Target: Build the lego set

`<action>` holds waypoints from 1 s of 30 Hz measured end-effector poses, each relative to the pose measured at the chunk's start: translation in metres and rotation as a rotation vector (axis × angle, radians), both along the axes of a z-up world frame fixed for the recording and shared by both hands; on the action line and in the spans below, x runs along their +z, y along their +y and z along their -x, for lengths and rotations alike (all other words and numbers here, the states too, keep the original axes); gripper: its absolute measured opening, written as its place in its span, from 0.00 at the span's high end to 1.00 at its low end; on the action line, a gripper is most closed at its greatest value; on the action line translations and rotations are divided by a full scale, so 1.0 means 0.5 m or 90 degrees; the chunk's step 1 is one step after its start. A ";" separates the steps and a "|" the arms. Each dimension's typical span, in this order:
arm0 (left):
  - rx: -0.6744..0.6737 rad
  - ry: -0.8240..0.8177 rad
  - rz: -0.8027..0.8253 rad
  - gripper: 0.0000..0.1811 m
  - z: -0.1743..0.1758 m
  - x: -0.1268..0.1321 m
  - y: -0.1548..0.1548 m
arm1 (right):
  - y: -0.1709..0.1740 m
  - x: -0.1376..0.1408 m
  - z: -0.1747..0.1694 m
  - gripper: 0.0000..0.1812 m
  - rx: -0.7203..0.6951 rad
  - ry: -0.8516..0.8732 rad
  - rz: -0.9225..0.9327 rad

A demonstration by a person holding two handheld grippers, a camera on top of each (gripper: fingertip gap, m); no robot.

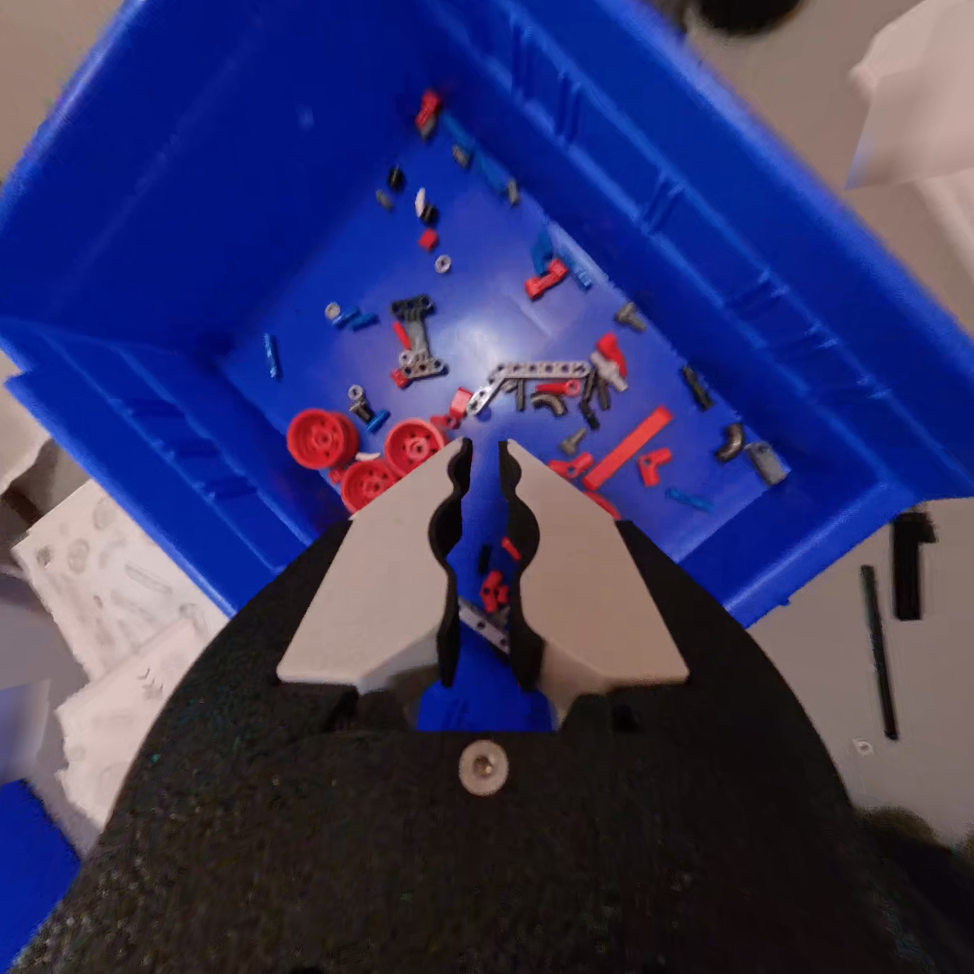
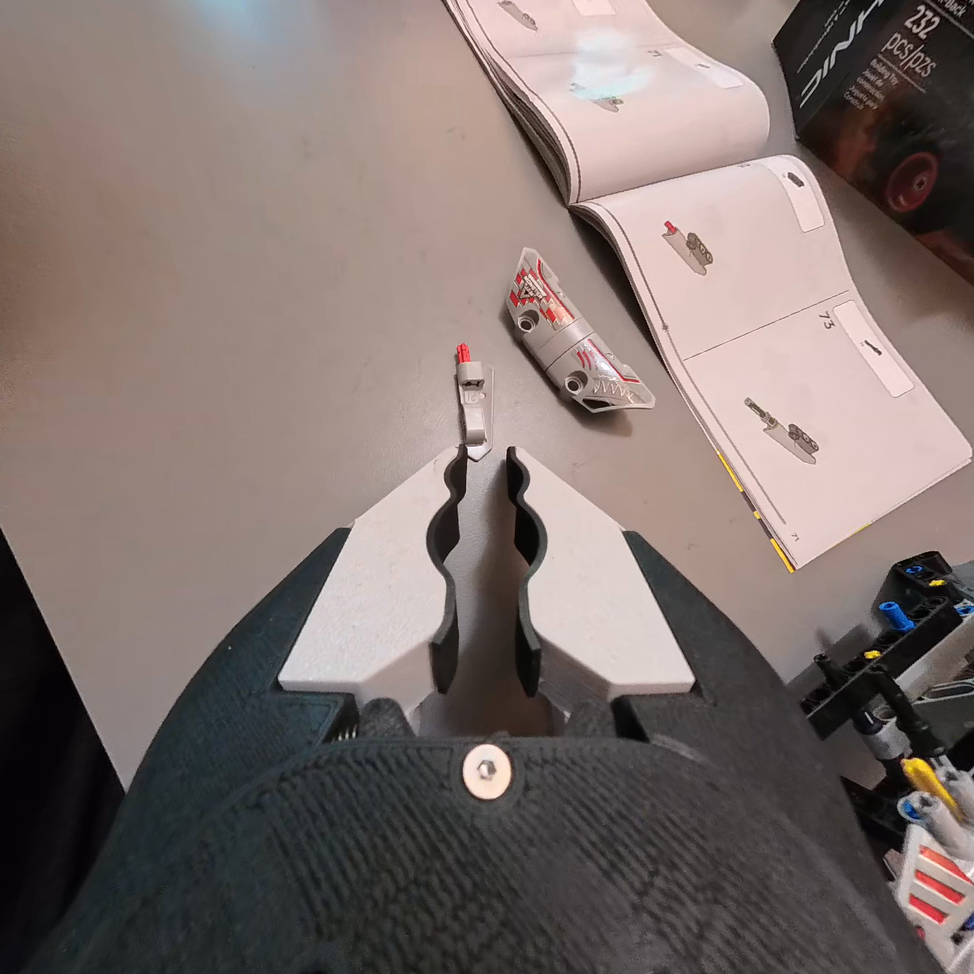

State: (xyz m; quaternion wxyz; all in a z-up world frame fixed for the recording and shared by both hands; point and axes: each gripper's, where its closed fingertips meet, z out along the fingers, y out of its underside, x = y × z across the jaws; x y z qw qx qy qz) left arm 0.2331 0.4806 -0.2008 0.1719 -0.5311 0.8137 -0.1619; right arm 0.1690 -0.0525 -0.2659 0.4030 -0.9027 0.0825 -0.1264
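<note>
**Small grey piece waits at the right fingertips**

Hovering over the blue bin (image 1: 174,221), the left gripper (image 1: 485,448) has its jaws parted a little and holds nothing; loose parts lie scattered below it, among them three red wheels (image 1: 363,453), a long grey beam (image 1: 537,371) and a flat red strip (image 1: 630,448).

On the grey table (image 2: 237,237), the right gripper (image 2: 486,454) is likewise slightly open and empty. A small grey sub-assembly (image 2: 474,403) with a red pin (image 2: 463,352) at its far end lies just ahead of the fingertips, its near tip at the left finger; whether it touches, I cannot tell. A decorated grey panel (image 2: 574,342) lies near it, the open instruction booklet (image 2: 790,342) beyond, and the partly built model (image 2: 906,701) at the right edge.

The sub-assembly looks light, stiff and smooth, so it will likely skid or twist under a glancing pinch. The flat sides of its grey body seem the best hold, leaving the red pin free for mating.
</note>
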 end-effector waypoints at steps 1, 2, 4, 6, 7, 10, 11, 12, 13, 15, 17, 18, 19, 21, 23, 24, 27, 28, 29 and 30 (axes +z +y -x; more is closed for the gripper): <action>0.007 0.012 -0.027 0.98 0.004 -0.006 0.013 | 0.000 0.000 0.001 0.93 0.001 -0.002 0.000; 0.013 0.024 -0.052 0.98 0.011 -0.009 0.025 | 0.000 0.000 0.000 0.93 0.001 -0.004 0.001; 0.015 0.095 -0.055 0.98 0.049 -0.029 0.028 | 0.000 0.000 0.001 0.93 0.002 -0.005 0.001; 0.007 0.177 -0.058 0.95 0.088 -0.061 0.029 | 0.000 0.000 0.000 0.93 0.001 -0.003 0.001; 0.001 0.209 -0.077 0.92 0.100 -0.078 0.035 | 0.000 0.000 0.001 0.93 0.002 0.000 0.000; 0.001 0.266 -0.142 0.89 0.109 -0.112 0.058 | 0.000 0.000 0.001 0.93 0.002 0.010 -0.002; 0.005 0.267 -0.150 0.91 0.104 -0.118 0.063 | 0.000 -0.001 0.001 0.93 0.002 0.013 -0.002; 0.013 0.276 -0.148 0.91 0.103 -0.126 0.065 | 0.000 -0.001 0.001 0.93 0.002 0.015 -0.003; 0.019 0.291 -0.149 0.91 0.107 -0.133 0.068 | 0.000 -0.001 0.001 0.93 0.002 0.016 -0.003; 0.023 0.295 -0.159 0.90 0.108 -0.137 0.074 | 0.000 0.000 0.000 0.93 0.002 0.010 -0.002; 0.044 0.294 -0.163 0.91 0.107 -0.136 0.079 | 0.001 0.000 0.001 0.94 0.003 0.003 0.000; 0.050 0.298 -0.159 0.91 0.109 -0.138 0.080 | 0.001 0.000 0.001 0.94 0.003 0.000 0.001; 0.051 0.299 -0.153 0.92 0.109 -0.139 0.078 | 0.001 0.000 0.001 0.94 0.004 -0.001 0.001; 0.058 0.304 -0.122 0.99 0.112 -0.141 0.068 | 0.001 -0.001 0.002 0.94 0.005 0.000 0.001; 0.082 0.308 -0.092 0.99 0.114 -0.142 0.064 | 0.001 -0.001 0.001 0.94 0.004 0.003 0.000; 0.091 0.308 -0.081 0.99 0.114 -0.143 0.064 | 0.001 -0.001 0.001 0.94 0.004 0.005 0.000; 0.095 0.288 -0.053 0.99 0.106 -0.139 0.062 | 0.001 0.000 0.001 0.94 0.003 0.002 0.000; 0.089 0.279 -0.052 0.99 0.103 -0.135 0.060 | 0.001 0.000 0.001 0.94 0.003 -0.003 0.001; 0.082 0.266 -0.053 0.99 0.098 -0.128 0.057 | 0.001 0.000 0.001 0.94 0.004 -0.008 0.002; 0.078 0.247 -0.058 0.99 0.091 -0.118 0.053 | 0.001 0.000 0.001 0.94 0.004 -0.013 0.004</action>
